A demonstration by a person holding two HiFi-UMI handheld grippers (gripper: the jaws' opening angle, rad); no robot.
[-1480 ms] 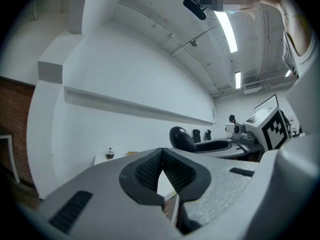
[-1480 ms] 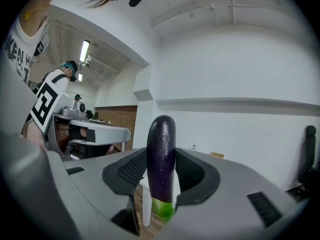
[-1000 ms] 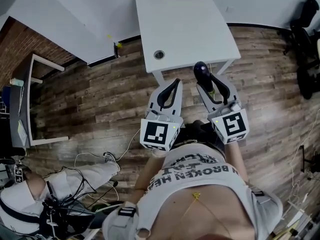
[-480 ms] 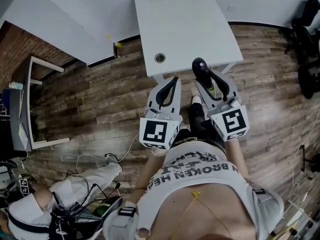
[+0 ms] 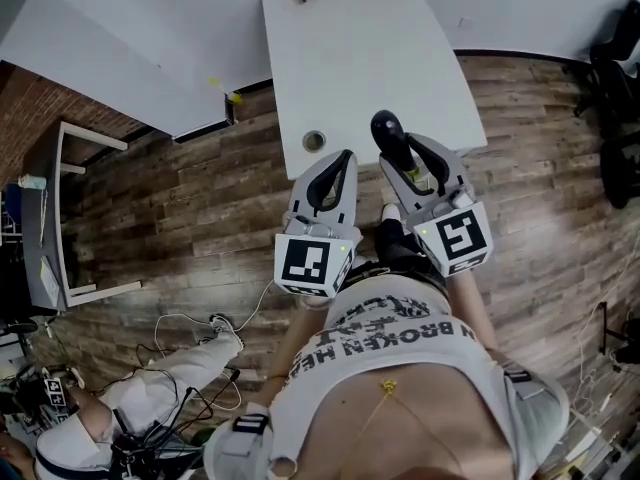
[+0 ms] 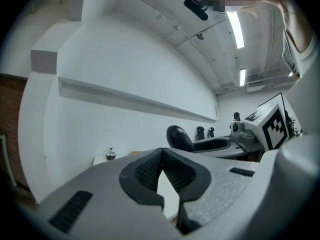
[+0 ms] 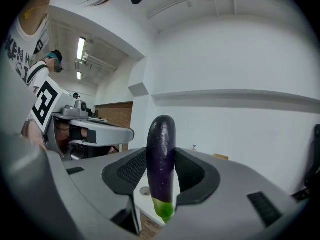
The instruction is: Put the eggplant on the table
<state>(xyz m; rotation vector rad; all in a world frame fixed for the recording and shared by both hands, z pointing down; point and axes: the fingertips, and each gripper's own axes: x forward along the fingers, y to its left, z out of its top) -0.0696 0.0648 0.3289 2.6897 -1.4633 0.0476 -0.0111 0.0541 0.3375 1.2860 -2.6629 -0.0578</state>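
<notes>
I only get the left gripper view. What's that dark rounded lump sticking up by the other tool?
Observer: An eggplant, purple with its green stem end down, clamped upright in the right tool.
Operator: Is it over the table?
Observer: In the head view its top overlaps the near edge of the white table.
Operator: Is there anything at that edge to watch for?
Observer: A round hole in the tabletop sits just left of the eggplant.

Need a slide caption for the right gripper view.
Right gripper holds a purple eggplant upright, green stem end down, over the white table.
</notes>
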